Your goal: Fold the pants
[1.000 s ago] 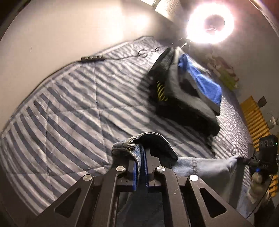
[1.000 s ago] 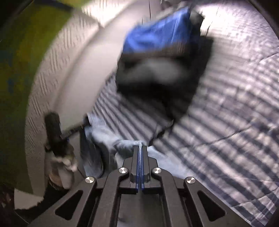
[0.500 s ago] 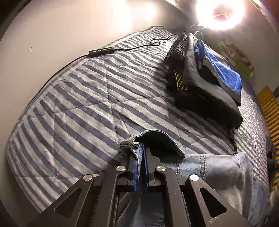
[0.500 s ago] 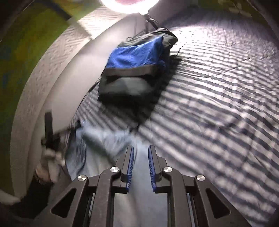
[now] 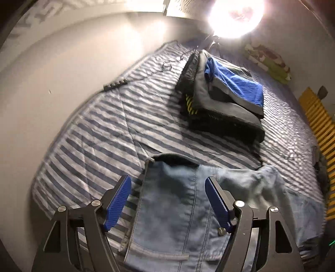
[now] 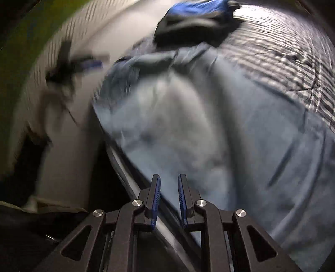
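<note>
Light blue denim pants (image 5: 180,211) lie spread on the striped bedcover (image 5: 117,134), waistband toward the far side. My left gripper (image 5: 167,184) hovers above the waistband, its jaws opening wide; the pads (image 5: 117,200) touch no cloth. In the blurred right wrist view the pants (image 6: 209,129) fill the middle, reaching the bed's edge. My right gripper (image 6: 169,182) hangs over that near edge with its jaws a little apart and nothing pressed between them. The left gripper (image 6: 83,62) shows as a dark smear at the upper left.
A stack of folded clothes (image 5: 224,98), dark with a blue piece on top, sits further along the bed. A cable with a remote (image 5: 115,84) lies by the pale wall (image 5: 52,83). A bright ring lamp (image 5: 236,16) glares at the top; yellow slats (image 5: 320,125) stand right.
My left gripper let go of the waistband, spread wide and rose. My right gripper released the cloth half a second ago and has swung sideways to the bed's edge.
</note>
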A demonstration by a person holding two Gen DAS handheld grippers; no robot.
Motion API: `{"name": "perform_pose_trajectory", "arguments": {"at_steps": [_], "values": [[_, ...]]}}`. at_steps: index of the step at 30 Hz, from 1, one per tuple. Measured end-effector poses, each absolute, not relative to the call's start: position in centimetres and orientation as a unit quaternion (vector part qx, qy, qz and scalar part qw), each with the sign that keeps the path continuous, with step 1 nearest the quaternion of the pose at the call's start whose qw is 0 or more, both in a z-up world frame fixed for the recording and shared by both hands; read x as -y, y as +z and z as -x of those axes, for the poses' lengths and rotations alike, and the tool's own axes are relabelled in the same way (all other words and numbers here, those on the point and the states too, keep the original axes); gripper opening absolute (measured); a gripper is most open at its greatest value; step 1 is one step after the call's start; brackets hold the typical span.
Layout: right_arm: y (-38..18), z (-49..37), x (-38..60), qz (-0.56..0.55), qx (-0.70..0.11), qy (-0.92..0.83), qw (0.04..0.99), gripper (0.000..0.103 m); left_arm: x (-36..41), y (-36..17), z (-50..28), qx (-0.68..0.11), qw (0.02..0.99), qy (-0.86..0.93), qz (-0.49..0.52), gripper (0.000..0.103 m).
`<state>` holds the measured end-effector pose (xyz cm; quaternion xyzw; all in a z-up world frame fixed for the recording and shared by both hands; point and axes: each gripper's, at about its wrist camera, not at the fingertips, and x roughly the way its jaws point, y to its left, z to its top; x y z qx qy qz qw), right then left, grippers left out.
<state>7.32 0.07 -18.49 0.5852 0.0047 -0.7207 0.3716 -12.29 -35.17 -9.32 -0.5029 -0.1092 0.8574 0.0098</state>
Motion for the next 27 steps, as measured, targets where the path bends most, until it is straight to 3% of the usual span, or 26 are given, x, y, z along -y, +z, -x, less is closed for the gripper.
{"name": "perform_pose_trajectory", "arguments": {"at_steps": [6,15,19,21,22,27], "values": [[-19.6,-9.3,0.6,-0.59,-0.017,-0.721,0.363,0.017,36.4,-9.5,8.2,0.124,0.025,0.848,0.515,0.076],[-18.7,-9.1,0.9,-0.582,-0.045,-0.733,0.35,0.017,39.1,-15.5,4.5,0.196,-0.003,0.802,0.564,0.073],[-17.3,-9.5,-2.6,-0.572,-0.019,-0.748,0.335,0.017,38.4,-17.4,4.1,0.203,-0.01,0.797,0.569,0.072],[-16.7,-9.5,-4.3,-0.571,-0.009,-0.755,0.323,0.017,37.5,-17.6,3.9,0.183,-0.024,0.805,0.564,0.04],[-16.6,-9.6,-5.0,-0.571,-0.006,-0.757,0.318,0.017,37.2,-17.6,3.8,0.172,-0.034,0.807,0.564,0.018],[-16.6,-10.5,-6.6,-0.573,-0.016,-0.756,0.317,0.017,36.6,-14.4,2.9,0.159,-0.046,0.831,0.532,0.012]]}}
